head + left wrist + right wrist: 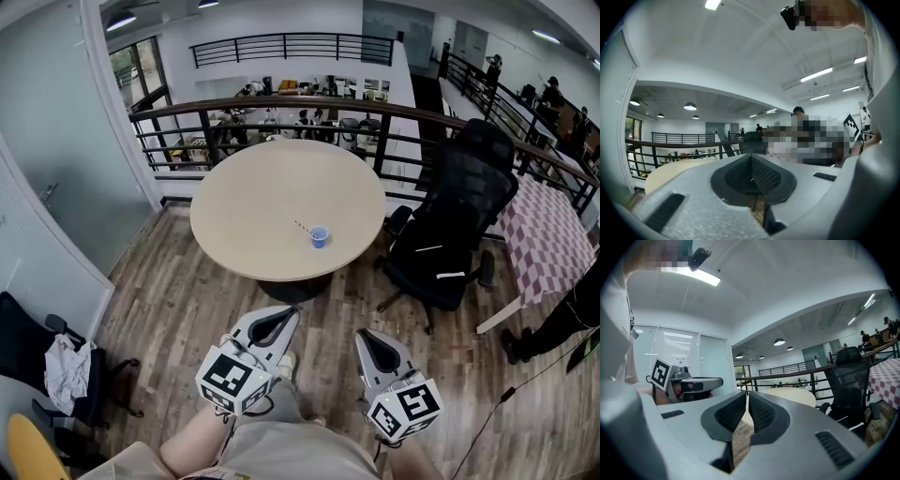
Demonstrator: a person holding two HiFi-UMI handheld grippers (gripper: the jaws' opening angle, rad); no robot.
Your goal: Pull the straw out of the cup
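Observation:
A small blue cup stands near the front right of the round beige table. A thin straw leans out of the cup to the left. Both grippers are held low near the person's lap, well short of the table and apart from the cup. In the head view my left gripper and right gripper point toward the table. In the left gripper view my left gripper is shut with nothing between its pads. The right gripper is likewise shut and empty. Neither gripper view shows the cup.
A black office chair stands right of the table, with a checkered table beyond it. A black railing runs behind the round table. At lower left are a dark chair with a white cloth and a yellow seat.

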